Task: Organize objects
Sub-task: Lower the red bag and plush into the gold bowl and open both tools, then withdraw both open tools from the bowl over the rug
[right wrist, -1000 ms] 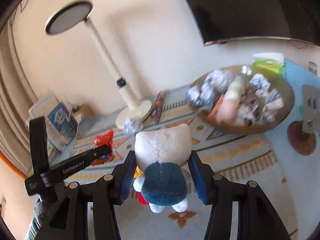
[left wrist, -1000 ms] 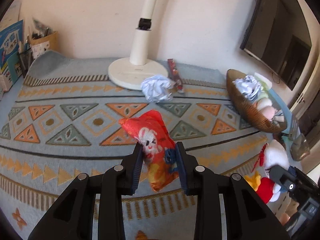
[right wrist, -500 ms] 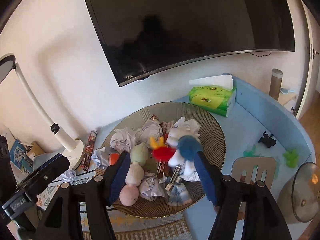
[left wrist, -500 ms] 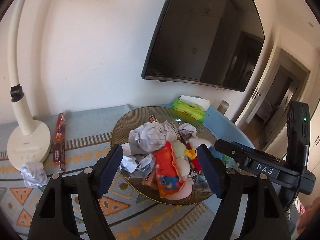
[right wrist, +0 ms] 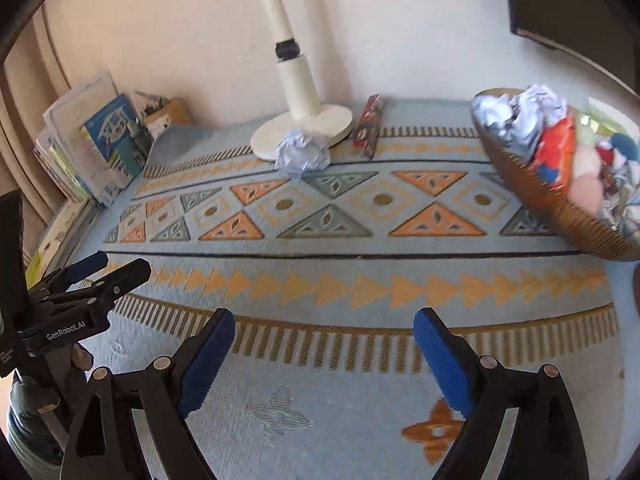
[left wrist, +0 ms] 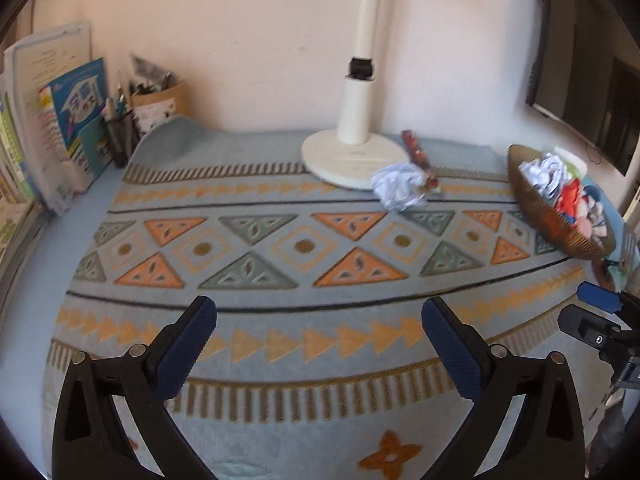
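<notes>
While both your grippers are hanging empty over the rug (left wrist: 280, 248), look at what is left by the lamp (left wrist: 354, 156). Your left gripper (left wrist: 319, 334) is spread wide and holding nothing. Your right gripper (right wrist: 324, 346) is spread wide too, with nothing between its blue pads (right wrist: 440, 356).

A paper ball (left wrist: 400, 191) is sitting right against the lamp's round foot, on the near side. A snack stick (right wrist: 369, 126) is lying just to the right of the foot. The basket (right wrist: 560, 216) is sitting far right of the lamp, and it is already piled high.

Be careful as you are reaching for the paper ball. It is touching the lamp, so a wide finger may bump the foot. Paper is soft and may squash or slip out. The basket is so full that a new thing may roll off the pile.

A second ago you were holding a red bag and a plush cat. Half a second ago you were letting them go over the basket. Now both are lying in it, and your grippers are back over the rug.
</notes>
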Demonstrator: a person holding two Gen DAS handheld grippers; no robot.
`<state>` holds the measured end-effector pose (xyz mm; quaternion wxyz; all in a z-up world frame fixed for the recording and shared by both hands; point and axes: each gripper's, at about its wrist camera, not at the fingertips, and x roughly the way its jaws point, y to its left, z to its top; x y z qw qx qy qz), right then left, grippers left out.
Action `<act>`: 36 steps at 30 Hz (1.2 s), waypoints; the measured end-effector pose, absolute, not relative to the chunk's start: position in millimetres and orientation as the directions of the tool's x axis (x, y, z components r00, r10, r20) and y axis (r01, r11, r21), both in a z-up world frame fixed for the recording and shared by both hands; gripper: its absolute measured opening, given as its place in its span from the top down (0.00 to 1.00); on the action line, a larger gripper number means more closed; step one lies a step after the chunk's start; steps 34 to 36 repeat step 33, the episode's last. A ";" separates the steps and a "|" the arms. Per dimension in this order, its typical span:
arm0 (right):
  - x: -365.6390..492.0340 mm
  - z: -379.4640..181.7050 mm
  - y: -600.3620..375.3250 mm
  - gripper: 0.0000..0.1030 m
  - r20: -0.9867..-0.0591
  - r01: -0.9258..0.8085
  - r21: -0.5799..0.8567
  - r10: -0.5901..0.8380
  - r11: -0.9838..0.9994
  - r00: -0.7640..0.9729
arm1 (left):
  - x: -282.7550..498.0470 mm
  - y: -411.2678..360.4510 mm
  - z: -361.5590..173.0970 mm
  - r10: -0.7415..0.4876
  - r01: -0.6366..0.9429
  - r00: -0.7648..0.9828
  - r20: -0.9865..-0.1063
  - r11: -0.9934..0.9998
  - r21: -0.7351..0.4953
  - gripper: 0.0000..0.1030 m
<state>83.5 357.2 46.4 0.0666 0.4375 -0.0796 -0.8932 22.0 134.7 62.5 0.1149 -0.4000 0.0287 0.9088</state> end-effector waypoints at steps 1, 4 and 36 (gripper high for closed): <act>80.1 37.3 348.9 0.12 -0.780 0.047 0.188 -0.179 -0.981 -0.599 | 23.8 121.3 54.7 0.180 -0.223 -0.643 -0.744 -0.974 -0.043 0.01; 71.6 21.1 334.6 0.12 -0.805 0.013 0.111 -0.098 -0.994 -0.585 | 22.7 99.0 37.0 0.170 -0.189 -0.620 -0.766 -0.980 -0.064 0.01; 59.4 10.8 328.3 0.00 -0.810 -0.055 -0.016 0.045 -0.998 -0.585 | 3.6 109.7 11.7 0.134 -0.230 -0.565 -0.814 -0.973 -0.001 0.00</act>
